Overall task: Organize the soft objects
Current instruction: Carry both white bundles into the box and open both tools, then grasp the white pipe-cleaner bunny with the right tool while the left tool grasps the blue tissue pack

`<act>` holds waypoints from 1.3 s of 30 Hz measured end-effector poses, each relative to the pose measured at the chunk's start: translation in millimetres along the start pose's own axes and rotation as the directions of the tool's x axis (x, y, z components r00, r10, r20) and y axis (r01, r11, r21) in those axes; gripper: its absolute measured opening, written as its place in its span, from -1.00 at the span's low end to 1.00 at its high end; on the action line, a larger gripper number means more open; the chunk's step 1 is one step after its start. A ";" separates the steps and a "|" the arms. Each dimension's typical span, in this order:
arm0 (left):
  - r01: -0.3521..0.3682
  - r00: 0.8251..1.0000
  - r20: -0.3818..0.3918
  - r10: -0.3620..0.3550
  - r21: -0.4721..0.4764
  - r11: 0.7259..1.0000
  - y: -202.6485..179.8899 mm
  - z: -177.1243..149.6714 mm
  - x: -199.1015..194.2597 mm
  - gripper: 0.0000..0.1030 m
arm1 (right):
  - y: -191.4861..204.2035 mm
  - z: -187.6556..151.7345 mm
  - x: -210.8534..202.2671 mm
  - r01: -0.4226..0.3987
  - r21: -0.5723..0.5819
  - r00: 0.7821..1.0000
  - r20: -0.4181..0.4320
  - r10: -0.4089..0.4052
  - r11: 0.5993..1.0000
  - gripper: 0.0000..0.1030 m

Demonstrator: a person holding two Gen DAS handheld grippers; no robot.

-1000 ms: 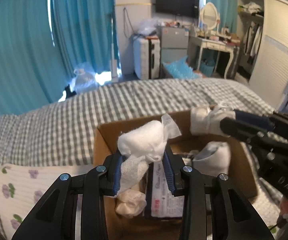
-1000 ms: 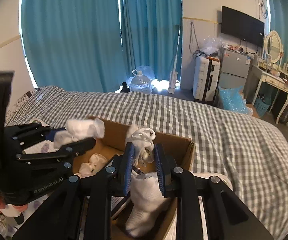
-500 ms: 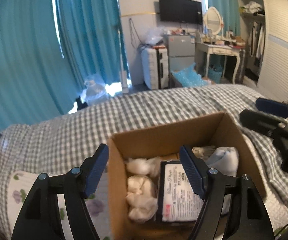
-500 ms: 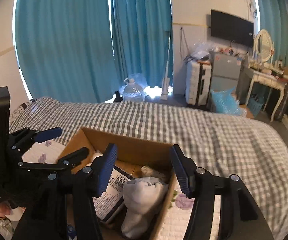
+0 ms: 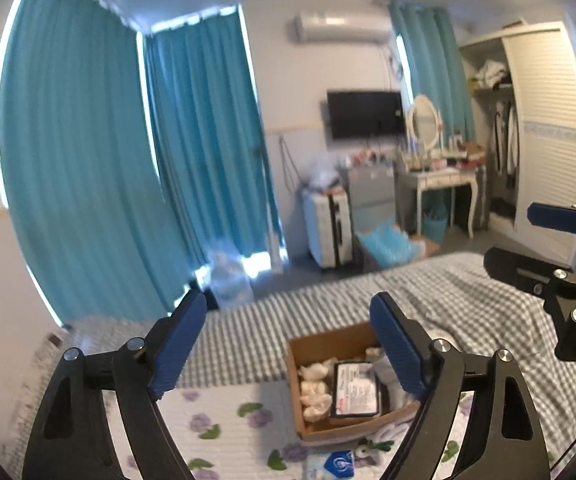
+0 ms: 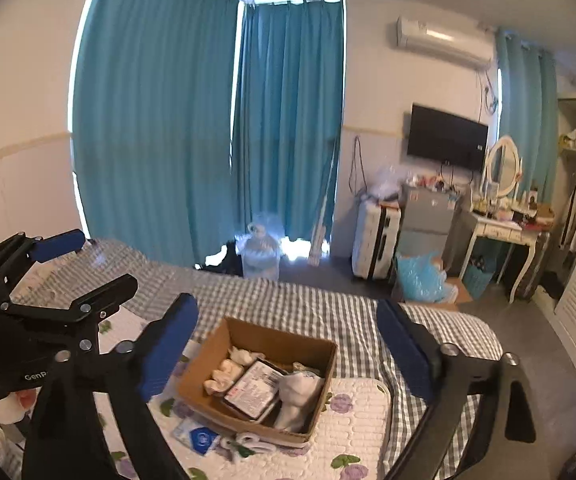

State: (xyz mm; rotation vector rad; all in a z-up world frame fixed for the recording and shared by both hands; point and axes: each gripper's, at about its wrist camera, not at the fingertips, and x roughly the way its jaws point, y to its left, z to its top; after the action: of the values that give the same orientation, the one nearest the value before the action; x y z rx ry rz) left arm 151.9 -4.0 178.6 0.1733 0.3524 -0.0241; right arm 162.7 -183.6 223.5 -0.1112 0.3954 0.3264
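Both grippers have pulled up and back from the cardboard box (image 6: 259,376) since half a second ago, so it now looks smaller and lower in both views. The left gripper (image 5: 288,344) has its blue pads spread wide with nothing between them, and the right gripper (image 6: 283,344) is spread the same way, also bare.

The box sits on the bed, partly on a floral quilted pad (image 6: 360,412) and partly on the grey checked bedspread (image 6: 312,304). Inside it, cream rolled socks (image 6: 223,372) lie along the left side, a flat printed packet (image 6: 253,388) lies in the middle, and a white sock (image 6: 298,396) stands at the right.

In the left wrist view, the right pad covers the box's right end, hiding most of the white sock. A small blue-and-white packet (image 6: 197,436) and something white lie just in front of the box; their print is too small to read. The left wrist view is blurred. Each gripper is cut off at the edge of the other's view.
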 end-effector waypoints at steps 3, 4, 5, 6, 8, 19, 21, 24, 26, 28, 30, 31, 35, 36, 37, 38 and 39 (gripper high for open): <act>0.018 1.000 0.021 -0.018 0.006 1.000 2.6 -1.9 -30.7 0.65 | 11.4 1.1 -28.4 -0.009 0.001 1.000 0.013 0.009 1.000 0.83; 0.026 0.999 0.023 -0.026 0.004 1.000 3.9 -4.1 -36.7 0.65 | 16.8 -0.8 -37.7 -0.010 -0.009 1.000 0.016 0.010 1.000 0.84; 0.028 0.999 0.024 -0.028 -0.001 1.000 5.0 -6.8 -41.5 0.65 | 19.6 -2.9 -42.7 -0.007 -0.019 1.000 0.018 0.007 1.000 0.84; 0.030 0.999 0.016 -0.030 -0.006 1.000 6.5 -11.0 -46.5 0.65 | 24.6 -6.7 -49.2 0.003 -0.036 1.000 0.024 -0.003 0.999 0.84; 0.043 0.999 -0.016 -0.043 -0.012 0.999 6.4 -17.5 -48.1 0.65 | 32.3 -17.4 -55.7 0.017 -0.054 1.000 0.015 -0.017 0.998 0.85; -0.037 0.975 -0.220 0.019 -0.078 0.996 17.2 -107.6 -2.2 0.65 | 42.7 -101.7 -14.0 -0.040 -0.033 0.991 -0.129 0.036 0.999 0.85; -0.060 0.966 -0.254 0.039 -0.075 0.995 16.3 -131.1 10.4 0.65 | 44.6 -120.7 5.7 -0.047 -0.017 0.985 -0.169 0.043 0.999 0.85; -0.067 0.950 -0.310 0.033 -0.101 0.993 15.5 -167.6 39.4 0.65 | 43.6 -154.7 44.3 -0.060 0.001 0.967 -0.248 0.058 0.998 0.85; -0.070 0.938 -0.345 0.026 -0.117 0.991 11.7 -186.7 54.2 0.65 | 43.5 -174.2 64.5 -0.068 0.010 0.955 -0.289 0.068 0.998 0.85; -0.070 0.922 -0.387 0.016 -0.125 0.990 9.2 -205.6 73.1 0.65 | 44.1 -195.9 92.4 -0.075 0.015 0.937 -0.342 0.075 0.997 0.85; -0.070 0.909 -0.416 0.010 -0.130 0.989 7.8 -222.6 88.0 0.65 | 44.4 -214.2 113.3 -0.083 0.029 0.917 -0.389 0.088 0.996 0.85; -0.063 0.903 -0.430 0.000 -0.134 0.989 7.3 -230.1 95.0 0.65 | 43.0 -221.9 124.8 -0.089 0.045 0.905 -0.413 0.100 0.995 0.85; -0.027 0.881 -0.472 -0.046 -0.147 0.989 5.3 -251.3 118.7 0.65 | 36.6 -253.2 165.9 -0.083 0.091 0.869 -0.480 0.117 0.992 0.85; -0.031 0.879 -0.475 -0.044 -0.148 0.988 5.2 -255.0 123.8 0.65 | 36.0 -260.1 175.1 -0.082 0.096 0.862 -0.493 0.119 0.992 0.85; -0.036 0.876 -0.481 -0.040 -0.149 0.988 4.8 -258.5 128.8 0.65 | 36.1 -264.7 183.2 -0.081 0.099 0.857 -0.502 0.121 0.992 0.85; -0.034 0.873 -0.486 -0.045 -0.152 0.988 4.3 -260.4 131.9 0.65 | 36.0 -268.2 190.4 -0.081 0.105 0.851 -0.511 0.124 0.991 0.85; -0.028 0.870 -0.490 -0.054 -0.157 0.987 3.9 -261.7 135.1 0.65 | 35.6 -272.3 198.3 -0.083 0.118 0.842 -0.523 0.133 0.990 0.85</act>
State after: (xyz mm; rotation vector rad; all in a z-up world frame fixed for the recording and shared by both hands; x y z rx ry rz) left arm 189.6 46.0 -109.2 0.0139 0.8673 0.0366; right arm 225.7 -138.6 -106.3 -0.0887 0.9711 0.3873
